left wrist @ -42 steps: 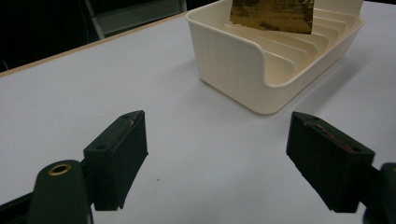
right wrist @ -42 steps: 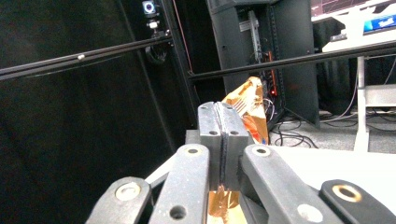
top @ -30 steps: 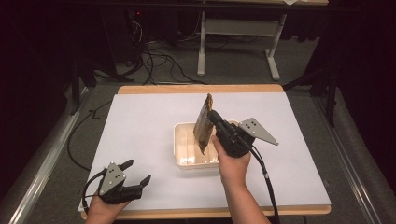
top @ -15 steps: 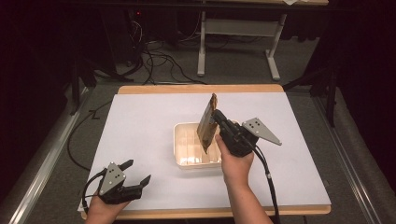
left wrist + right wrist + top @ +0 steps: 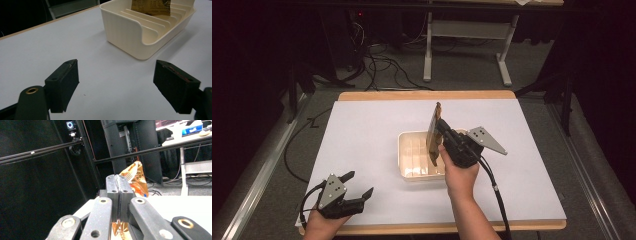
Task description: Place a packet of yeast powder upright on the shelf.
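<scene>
Packet (image 5: 433,134) slightly rightward over table (image 5: 362,135)

high view looks down on the whole table (image 5: 362,130); left gripper view sits low, sharing the cream tray (image 5: 125,30).

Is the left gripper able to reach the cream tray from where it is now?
Probably yes. The left gripper is open, and bare table lies between it and the tray.
</scene>
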Motion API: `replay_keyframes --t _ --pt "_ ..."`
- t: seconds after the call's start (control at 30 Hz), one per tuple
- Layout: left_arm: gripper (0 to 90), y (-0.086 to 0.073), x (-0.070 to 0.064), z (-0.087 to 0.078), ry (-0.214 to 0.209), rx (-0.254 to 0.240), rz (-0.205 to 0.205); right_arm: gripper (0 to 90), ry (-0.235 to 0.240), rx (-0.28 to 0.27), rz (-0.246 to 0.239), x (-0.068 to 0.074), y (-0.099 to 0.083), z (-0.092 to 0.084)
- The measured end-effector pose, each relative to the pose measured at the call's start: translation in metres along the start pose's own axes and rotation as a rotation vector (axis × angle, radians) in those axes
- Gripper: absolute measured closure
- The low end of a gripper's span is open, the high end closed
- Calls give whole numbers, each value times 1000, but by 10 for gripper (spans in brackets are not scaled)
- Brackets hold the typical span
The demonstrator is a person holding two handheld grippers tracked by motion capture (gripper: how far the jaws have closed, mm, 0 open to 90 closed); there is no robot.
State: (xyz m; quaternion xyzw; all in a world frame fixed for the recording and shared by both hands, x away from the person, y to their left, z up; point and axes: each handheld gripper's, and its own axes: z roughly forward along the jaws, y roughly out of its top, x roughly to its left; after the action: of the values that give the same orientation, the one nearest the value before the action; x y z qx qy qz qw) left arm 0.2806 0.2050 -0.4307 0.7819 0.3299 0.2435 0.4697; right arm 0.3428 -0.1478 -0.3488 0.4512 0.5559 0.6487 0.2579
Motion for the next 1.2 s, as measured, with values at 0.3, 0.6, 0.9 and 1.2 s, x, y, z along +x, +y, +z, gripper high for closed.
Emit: replay_keyframes --t 0.3,0.6,0.9,1.2 --pt "209 0 1 -1 1 1 1 900 -14 38 -5 -3 -9 4" --pt "209 0 0 0 -1 1 0 900 -18 61 -13 -8 -18 3" --pt "209 0 0 0 -3 -2 0 900 -20 98 -34 -11 -29 3" --pt "209 0 0 0 -1 -4 1 900 -13 121 -67 -11 -39 3"
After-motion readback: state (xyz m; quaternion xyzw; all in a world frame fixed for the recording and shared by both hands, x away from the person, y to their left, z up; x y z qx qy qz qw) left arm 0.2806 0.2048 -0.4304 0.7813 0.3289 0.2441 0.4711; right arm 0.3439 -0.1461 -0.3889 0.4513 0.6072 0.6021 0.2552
